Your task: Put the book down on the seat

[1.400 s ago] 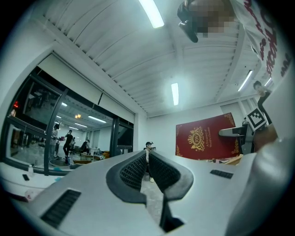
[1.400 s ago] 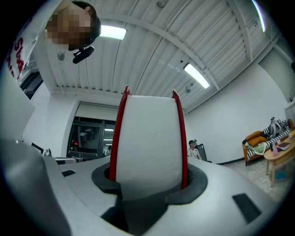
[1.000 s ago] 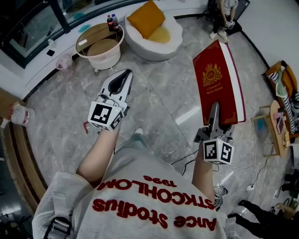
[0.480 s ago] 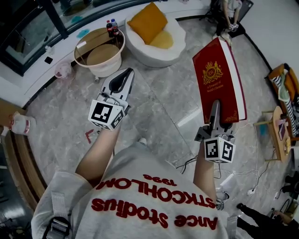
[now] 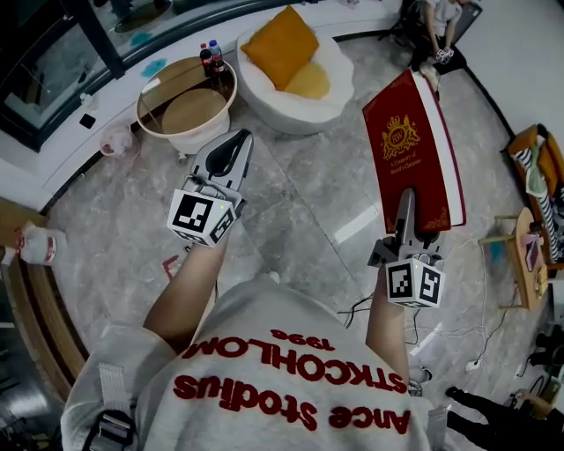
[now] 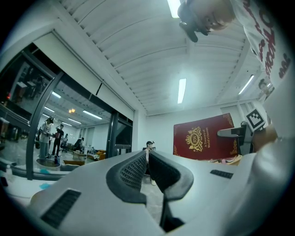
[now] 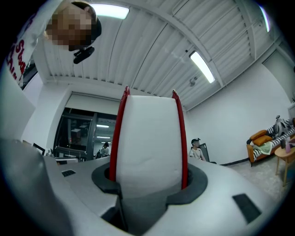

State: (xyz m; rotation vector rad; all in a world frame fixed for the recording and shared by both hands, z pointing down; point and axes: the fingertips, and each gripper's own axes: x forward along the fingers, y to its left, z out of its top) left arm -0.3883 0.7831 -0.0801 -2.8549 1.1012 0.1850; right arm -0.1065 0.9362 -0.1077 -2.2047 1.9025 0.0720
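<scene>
A large red book (image 5: pixel 412 150) with a gold crest sticks out forward from my right gripper (image 5: pixel 405 211), which is shut on its lower end. In the right gripper view the book's white page edge (image 7: pixel 147 138) fills the space between both jaws of the gripper (image 7: pixel 148 177). My left gripper (image 5: pixel 232 141) is held out level at the left, shut with nothing in it; its tips (image 6: pixel 147 154) meet. The seat, a round white armchair (image 5: pixel 282 114) with an orange cushion (image 5: pixel 280 44), stands ahead on the marble floor. The book (image 6: pixel 203 140) also shows in the left gripper view.
A round wooden table (image 5: pixel 181 132) with two bottles (image 5: pixel 211 60) stands left of the armchair, beside a glass wall. A person sits at the far right corner (image 5: pixel 436 26). A small side table (image 5: pixel 527 255), an orange sofa (image 5: pixel 539 154) and floor cables (image 5: pixel 458 326) lie at the right.
The armchair and round table have slid a little lower and closer in the head view, as I have moved forward. Both grippers keep their pose, the book still held.
</scene>
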